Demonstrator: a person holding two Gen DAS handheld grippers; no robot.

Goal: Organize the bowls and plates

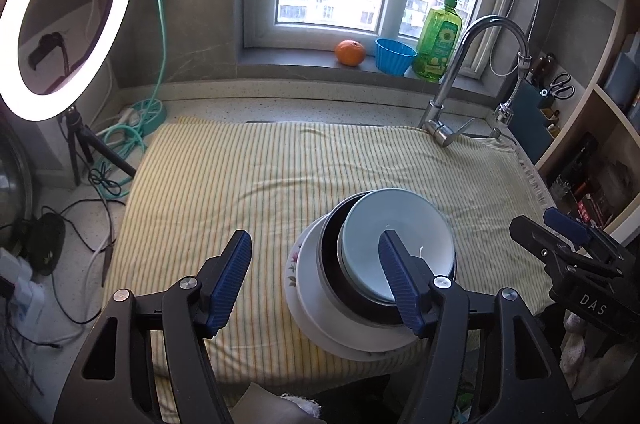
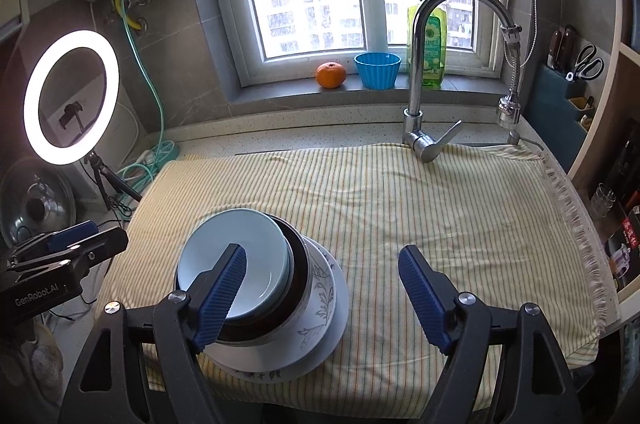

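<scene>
A stack of dishes stands on the striped cloth (image 1: 260, 176) (image 2: 460, 208). A light blue bowl (image 1: 420, 224) (image 2: 248, 232) is on top, nested in a dark bowl (image 1: 330, 248) (image 2: 298, 264). That sits in a white leaf-patterned bowl (image 2: 320, 288) on a white plate (image 1: 292, 268) (image 2: 342, 316). My left gripper (image 1: 314, 244) is open just left of the stack, its right finger in front of the blue bowl. My right gripper (image 2: 320, 252) is open just right of the stack, its left finger over the blue bowl. Neither holds anything.
A faucet (image 2: 420, 84) rises at the cloth's far right. On the sill are an orange (image 2: 331, 75), a blue cup (image 2: 377, 70) and a green soap bottle (image 1: 438, 40). A ring light (image 1: 64, 20), cables and a pot lid (image 2: 38, 208) crowd the left; shelves stand on the right.
</scene>
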